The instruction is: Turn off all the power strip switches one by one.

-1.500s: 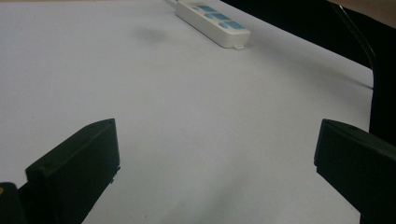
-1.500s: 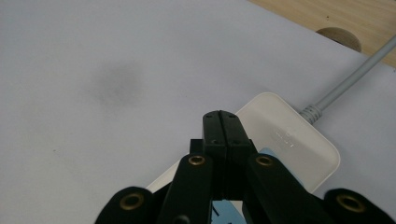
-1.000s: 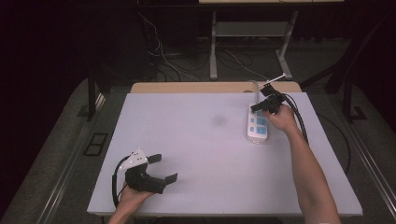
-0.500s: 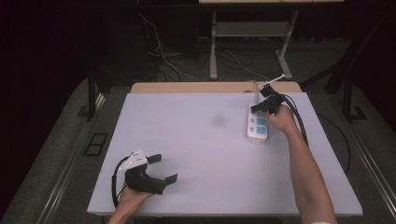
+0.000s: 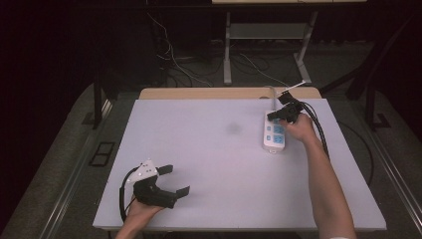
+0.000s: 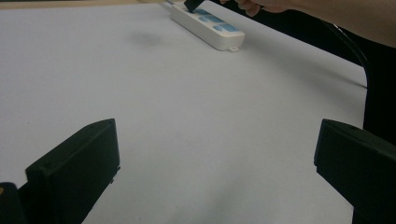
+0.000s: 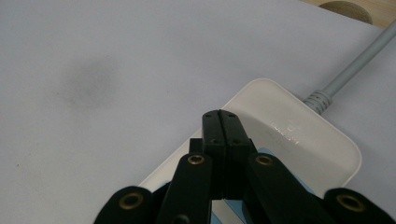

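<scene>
At the near left corner of the worktop [image 5: 209, 149], the left gripper [image 5: 175, 180] rests in the person's hand with its jaws spread wide and nothing between them; in the left gripper view the two black jaws stand far apart over bare white surface. It is well apart from the work and plays no part in it now.

Toward the middle lies a faint grey smudge [image 5: 233, 128] on the sheet.

At the far right sits the white power strip [image 5: 274, 134], lying lengthwise with its grey cord [image 7: 348, 70] running off toward the back edge. The right gripper [image 5: 272, 116] is clenched with nothing between its jaws, which in the right gripper view meet tip to tip directly over the strip's far end, by the blue socket panels [image 6: 212, 23]. It seems to be pressing on the strip, perhaps at a switch, though contact cannot be confirmed.

The risk, as I judge it: a push that lands off-centre could slide or pivot the light strip across the smooth worktop, since nothing holds it down. The narrow closed tips could also slip off the switch.
</scene>
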`<state>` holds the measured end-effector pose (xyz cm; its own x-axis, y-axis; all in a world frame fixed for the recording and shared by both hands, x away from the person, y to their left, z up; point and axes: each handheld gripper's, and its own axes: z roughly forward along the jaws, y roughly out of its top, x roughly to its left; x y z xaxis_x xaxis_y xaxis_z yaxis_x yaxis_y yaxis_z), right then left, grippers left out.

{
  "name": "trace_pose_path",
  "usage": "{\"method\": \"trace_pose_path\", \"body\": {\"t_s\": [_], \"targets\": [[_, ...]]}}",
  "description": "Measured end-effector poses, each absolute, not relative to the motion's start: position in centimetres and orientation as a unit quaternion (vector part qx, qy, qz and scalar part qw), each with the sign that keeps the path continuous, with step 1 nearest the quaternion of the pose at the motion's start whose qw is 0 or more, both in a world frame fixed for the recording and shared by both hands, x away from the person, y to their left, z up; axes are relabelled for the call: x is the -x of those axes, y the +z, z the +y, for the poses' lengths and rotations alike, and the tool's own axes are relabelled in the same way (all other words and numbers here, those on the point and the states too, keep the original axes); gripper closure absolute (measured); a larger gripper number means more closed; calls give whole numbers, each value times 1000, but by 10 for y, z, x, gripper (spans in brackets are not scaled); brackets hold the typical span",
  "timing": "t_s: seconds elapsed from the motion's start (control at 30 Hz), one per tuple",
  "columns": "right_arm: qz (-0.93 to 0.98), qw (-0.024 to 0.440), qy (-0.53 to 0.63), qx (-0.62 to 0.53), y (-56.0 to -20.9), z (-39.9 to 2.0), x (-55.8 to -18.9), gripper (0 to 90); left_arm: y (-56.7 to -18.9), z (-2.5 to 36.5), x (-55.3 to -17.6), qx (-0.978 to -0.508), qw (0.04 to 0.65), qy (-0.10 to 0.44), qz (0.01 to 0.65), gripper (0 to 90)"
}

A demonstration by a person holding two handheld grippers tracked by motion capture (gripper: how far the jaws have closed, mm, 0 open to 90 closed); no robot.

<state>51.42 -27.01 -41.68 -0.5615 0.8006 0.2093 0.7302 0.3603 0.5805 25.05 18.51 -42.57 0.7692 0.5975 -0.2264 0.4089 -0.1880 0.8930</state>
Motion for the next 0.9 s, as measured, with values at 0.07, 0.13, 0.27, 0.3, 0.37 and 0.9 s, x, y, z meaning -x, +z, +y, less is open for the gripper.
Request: {"method": "trace_pose_path", "body": {"t_s": [0.07,0.13,0.27,0.3,0.37,0.9], "targets": [[826,60,317,-463,-417,-269,-514,900,-426,185,-250,-766,546,86,328,0],[826,60,317,-462,-417,-269,-514,900,-426,185,-250,-766,546,87,328,0],[827,61,318,-460,-417,-269,-514,900,-426,185,-250,-766,546,86,328,0],[826,61,320,-460,-417,-269,-513,900,-426,185,-250,-766,546,85,328,0],[824,57,326,-461,-418,-271,-514,900,-426,184,-251,-767,545,85,327,0],[826,65,317,-461,-417,-268,-513,900,-426,184,-251,-766,546,84,329,0]]}}
